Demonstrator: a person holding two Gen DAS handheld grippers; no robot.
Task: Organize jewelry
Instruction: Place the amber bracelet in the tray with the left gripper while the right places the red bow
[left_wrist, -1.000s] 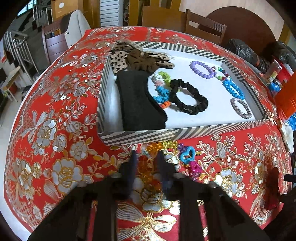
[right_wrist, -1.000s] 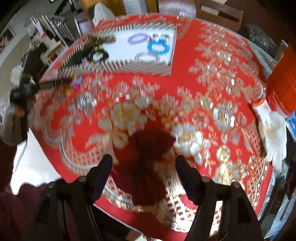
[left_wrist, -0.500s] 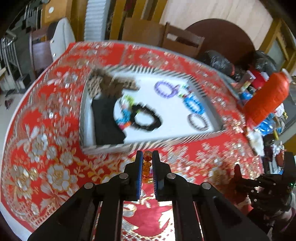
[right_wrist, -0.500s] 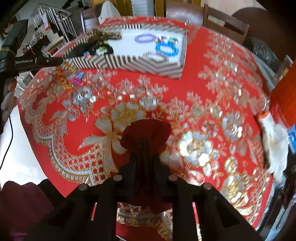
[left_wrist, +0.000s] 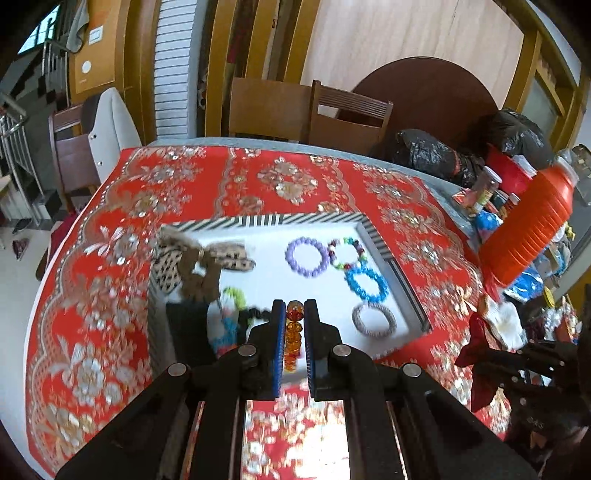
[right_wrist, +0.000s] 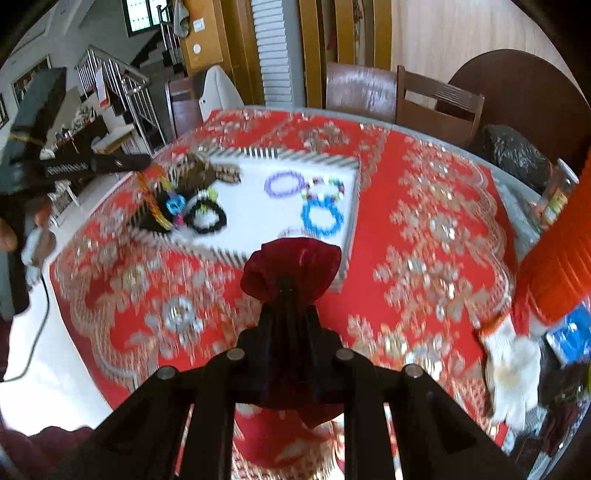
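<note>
My left gripper (left_wrist: 294, 308) is shut on an amber bead necklace (left_wrist: 293, 332), lifted above the near edge of the striped tray (left_wrist: 258, 221). In the right wrist view the necklace (right_wrist: 155, 206) hangs from the left gripper (right_wrist: 142, 162) with a blue heart charm (right_wrist: 174, 204). My right gripper (right_wrist: 291, 291) is shut on a dark red velvet pouch (right_wrist: 295, 262), held above the tablecloth; it also shows in the left wrist view (left_wrist: 476, 354). The tray holds a purple bracelet (left_wrist: 307, 257), a blue bracelet (left_wrist: 366, 281), a silver bracelet (left_wrist: 373, 320) and a black scrunchie (right_wrist: 206, 218).
A red floral tablecloth (left_wrist: 110, 332) covers the round table. A large orange bottle (left_wrist: 528, 229) and clutter stand at the right edge. A white glove (right_wrist: 513, 373) lies at the right. Wooden chairs (left_wrist: 347, 114) stand behind the table.
My left gripper closed on the amber necklace and lifted it off the cloth. My right gripper closed on the red pouch and raised it toward the tray.
</note>
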